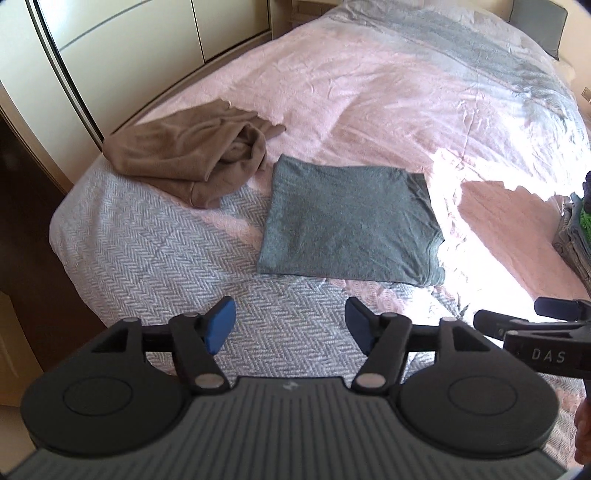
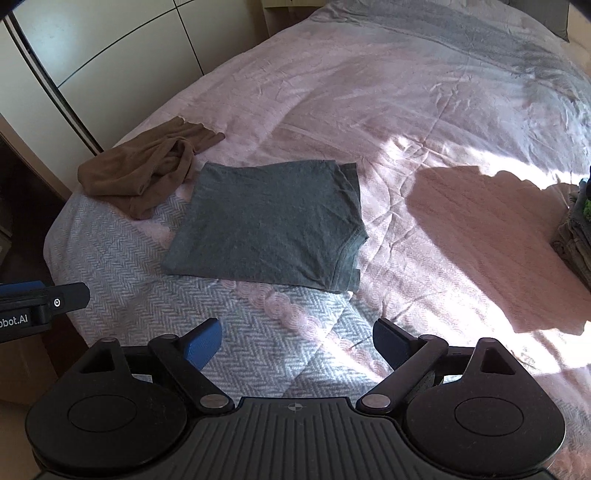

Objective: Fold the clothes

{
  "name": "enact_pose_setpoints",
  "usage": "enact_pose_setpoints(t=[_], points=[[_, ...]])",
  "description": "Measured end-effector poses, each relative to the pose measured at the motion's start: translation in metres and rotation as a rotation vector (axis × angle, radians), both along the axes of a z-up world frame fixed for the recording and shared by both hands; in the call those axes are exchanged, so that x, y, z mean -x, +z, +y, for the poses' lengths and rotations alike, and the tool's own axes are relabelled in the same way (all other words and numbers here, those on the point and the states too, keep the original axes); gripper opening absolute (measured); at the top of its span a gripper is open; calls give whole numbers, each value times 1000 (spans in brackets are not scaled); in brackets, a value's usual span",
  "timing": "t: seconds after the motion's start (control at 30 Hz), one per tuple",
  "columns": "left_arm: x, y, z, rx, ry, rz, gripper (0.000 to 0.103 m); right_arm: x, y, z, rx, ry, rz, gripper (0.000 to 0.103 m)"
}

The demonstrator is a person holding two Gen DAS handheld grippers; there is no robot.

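A grey T-shirt (image 1: 347,221) (image 2: 269,225) lies folded into a flat rectangle on the bed. To its left a brown garment (image 1: 188,158) (image 2: 144,173) sits in a crumpled heap. My left gripper (image 1: 290,328) hangs above the near part of the bed, short of the grey shirt, open with nothing between its blue pads. My right gripper (image 2: 297,345) is likewise open and empty, above the bedspread in front of the shirt. The right gripper (image 1: 535,325) shows at the right edge of the left wrist view, and the left gripper (image 2: 37,299) at the left edge of the right wrist view.
The bed (image 1: 369,92) wears a pink and grey herringbone spread, sunlit on the right. A stack of folded clothes (image 1: 576,236) (image 2: 576,236) sits at the right edge. A wardrobe with pale doors (image 1: 129,33) stands left of the bed, and a grey pillow (image 1: 535,22) lies at the head.
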State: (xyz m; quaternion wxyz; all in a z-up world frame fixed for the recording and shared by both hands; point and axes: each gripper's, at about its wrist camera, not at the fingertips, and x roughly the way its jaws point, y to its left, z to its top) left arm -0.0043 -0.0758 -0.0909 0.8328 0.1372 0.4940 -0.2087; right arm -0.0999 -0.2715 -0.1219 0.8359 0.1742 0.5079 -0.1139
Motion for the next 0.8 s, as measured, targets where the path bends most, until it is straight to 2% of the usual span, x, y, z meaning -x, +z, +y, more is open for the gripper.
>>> enact_pose_setpoints(t=[0.43, 0.8], points=[[22, 13, -2, 8, 5, -33, 64, 12, 10, 2, 14, 23, -6, 95], [18, 11, -4, -9, -3, -6, 66, 10, 9, 10, 25, 48, 30, 95]])
